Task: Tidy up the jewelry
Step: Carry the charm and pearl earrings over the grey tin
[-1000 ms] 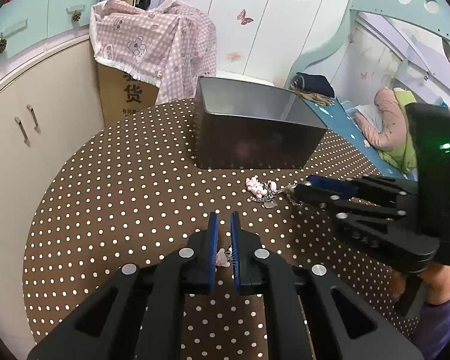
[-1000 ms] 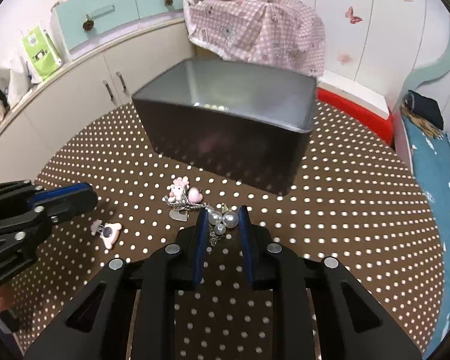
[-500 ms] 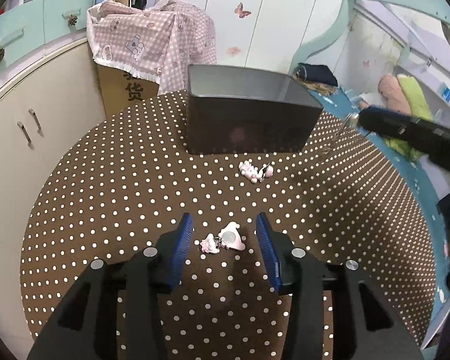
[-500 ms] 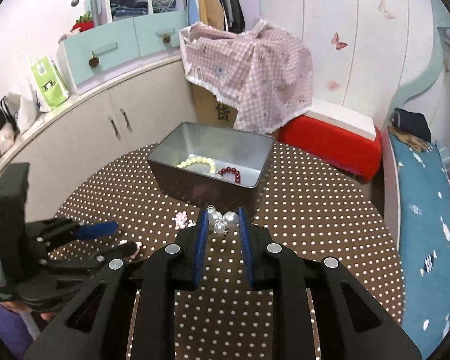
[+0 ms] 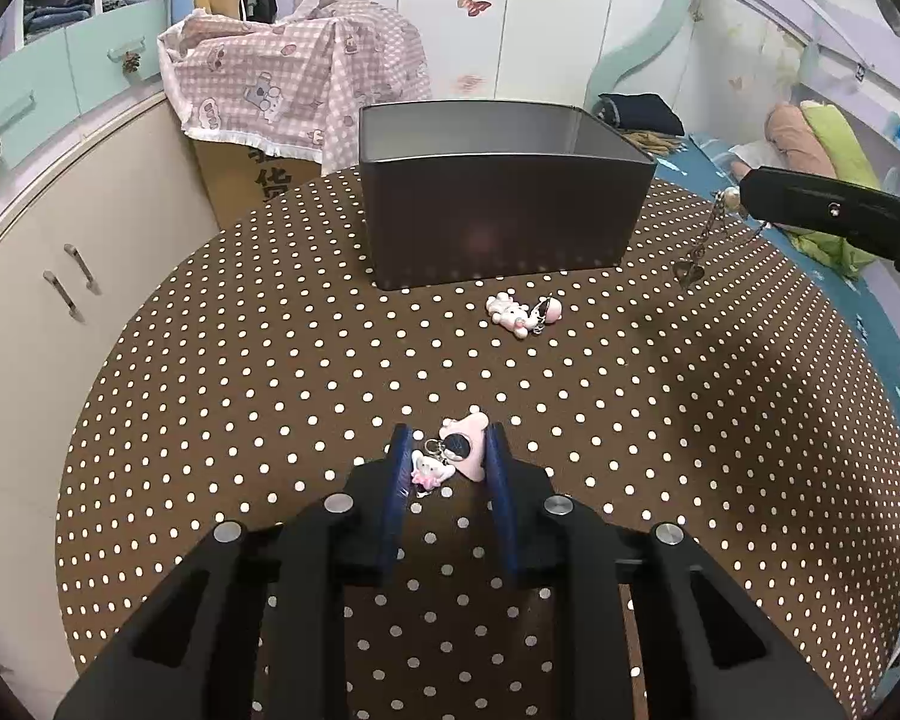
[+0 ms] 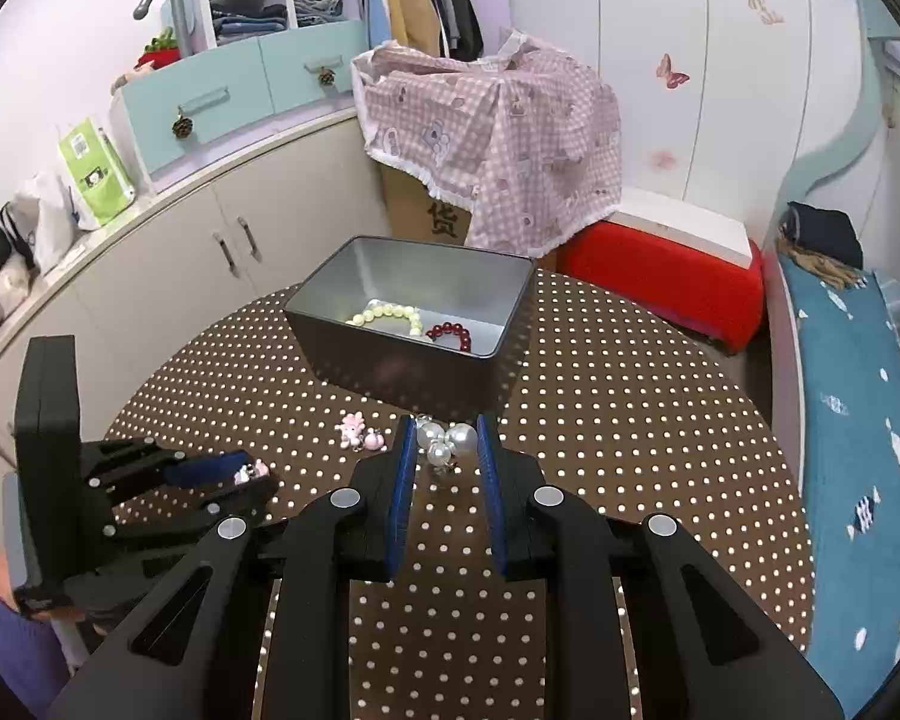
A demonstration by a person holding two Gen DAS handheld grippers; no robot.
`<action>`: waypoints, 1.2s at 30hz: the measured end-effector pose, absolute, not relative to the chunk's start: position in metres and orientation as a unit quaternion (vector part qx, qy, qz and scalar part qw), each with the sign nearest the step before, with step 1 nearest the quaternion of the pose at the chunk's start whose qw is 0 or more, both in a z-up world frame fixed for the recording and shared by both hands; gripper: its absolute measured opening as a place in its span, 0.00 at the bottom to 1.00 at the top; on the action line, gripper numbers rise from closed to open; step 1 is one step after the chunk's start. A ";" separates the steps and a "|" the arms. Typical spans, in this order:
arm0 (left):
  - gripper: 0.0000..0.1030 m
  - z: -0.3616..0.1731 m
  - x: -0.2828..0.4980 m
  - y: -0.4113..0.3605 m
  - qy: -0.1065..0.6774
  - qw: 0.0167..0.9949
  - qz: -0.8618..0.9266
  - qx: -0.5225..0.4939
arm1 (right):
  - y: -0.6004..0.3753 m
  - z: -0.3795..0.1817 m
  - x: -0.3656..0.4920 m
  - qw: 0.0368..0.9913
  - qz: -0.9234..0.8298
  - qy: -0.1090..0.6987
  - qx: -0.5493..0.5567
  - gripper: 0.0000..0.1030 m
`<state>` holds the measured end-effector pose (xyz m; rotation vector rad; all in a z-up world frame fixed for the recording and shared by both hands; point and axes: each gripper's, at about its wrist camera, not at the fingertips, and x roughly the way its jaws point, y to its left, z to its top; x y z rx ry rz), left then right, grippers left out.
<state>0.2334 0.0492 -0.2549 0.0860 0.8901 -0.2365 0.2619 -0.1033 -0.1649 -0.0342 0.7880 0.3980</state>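
The left tool [image 5: 444, 462], low in the left wrist frame, has just been closing its jaws around a pink charm [image 5: 455, 453] lying on the dotted table [image 5: 210, 372]; whether the pads press it I cannot tell. The right tool [image 6: 447, 450] is clamped on a pearl pendant [image 6: 447, 439], raised at frame centre before the metal tin [image 6: 402, 354]. Another pink charm [image 5: 522, 315] lies near the tin's front wall

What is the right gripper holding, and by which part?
A pearl pendant, pinched at its pearl cluster by the right gripper; its chain and heart charm dangle below.
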 end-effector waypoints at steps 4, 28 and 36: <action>0.22 -0.255 0.233 0.053 0.428 0.895 -0.120 0.030 | -0.100 -0.164 0.263 0.904 0.195 0.381 -0.017 0.20; 0.22 -0.147 0.303 0.042 0.357 0.914 -0.192 -0.018 | -0.088 -0.111 0.299 0.920 0.200 0.337 -0.026 0.20; 0.22 -0.163 0.350 0.037 0.398 0.897 -0.186 -0.037 | -0.085 -0.115 0.329 0.919 0.197 0.341 -0.023 0.20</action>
